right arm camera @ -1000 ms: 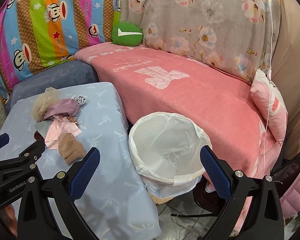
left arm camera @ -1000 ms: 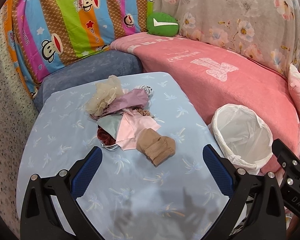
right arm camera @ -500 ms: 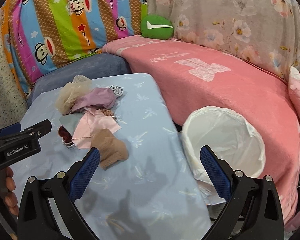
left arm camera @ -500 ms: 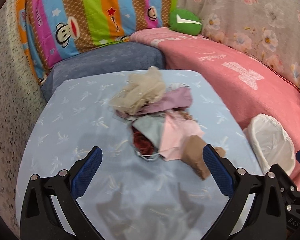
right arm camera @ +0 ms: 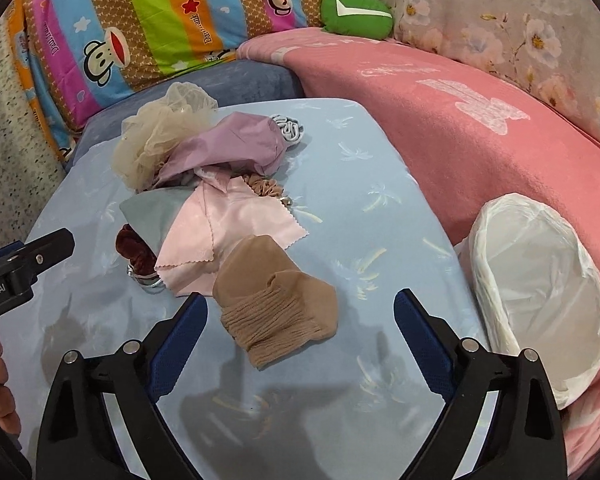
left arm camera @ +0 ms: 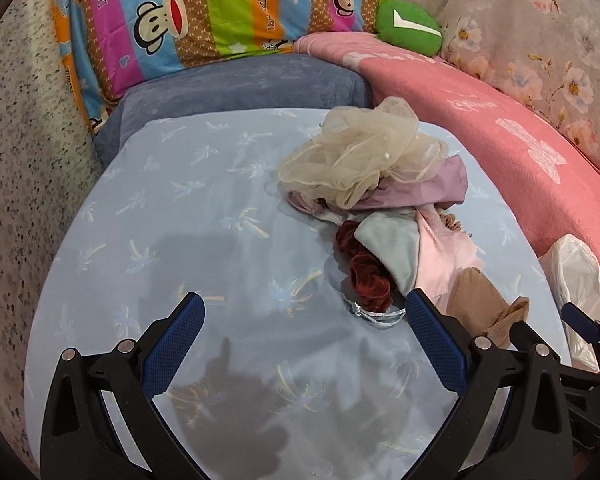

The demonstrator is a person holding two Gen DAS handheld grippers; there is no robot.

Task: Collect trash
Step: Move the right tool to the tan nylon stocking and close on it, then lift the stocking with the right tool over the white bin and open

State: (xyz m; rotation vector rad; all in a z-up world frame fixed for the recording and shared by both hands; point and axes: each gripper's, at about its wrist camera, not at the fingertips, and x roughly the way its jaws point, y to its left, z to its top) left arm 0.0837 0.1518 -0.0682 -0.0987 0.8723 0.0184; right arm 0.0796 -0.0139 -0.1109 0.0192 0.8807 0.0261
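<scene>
A pile of fabric scraps lies on the light blue table [right arm camera: 380, 184]: beige tulle [left arm camera: 364, 156], mauve cloth [right arm camera: 236, 144], a pink square [right arm camera: 228, 232], a grey-green piece [left arm camera: 392, 248] and a dark red scrunchie [left arm camera: 368, 276]. A tan stocking [right arm camera: 276, 300] lies at the pile's near end. My right gripper [right arm camera: 300, 304] straddles the stocking; its jaws are closing and the pads stand clear of it. My left gripper [left arm camera: 304, 308] is open over bare tablecloth, just left of the scrunchie, holding nothing.
A white bag-lined bin [right arm camera: 540, 288] stands off the table's right edge against the pink sofa cover [right arm camera: 480, 128]. A blue cushion [left arm camera: 244, 84] and a striped monkey-print pillow [left arm camera: 188, 20] lie behind. A speckled wall [left arm camera: 24, 152] runs along the left.
Both grippers have dropped and moved left toward the pile. The bin has slid to the right edge of both views. The stocking now lies between the right fingers, which have narrowed slightly.
</scene>
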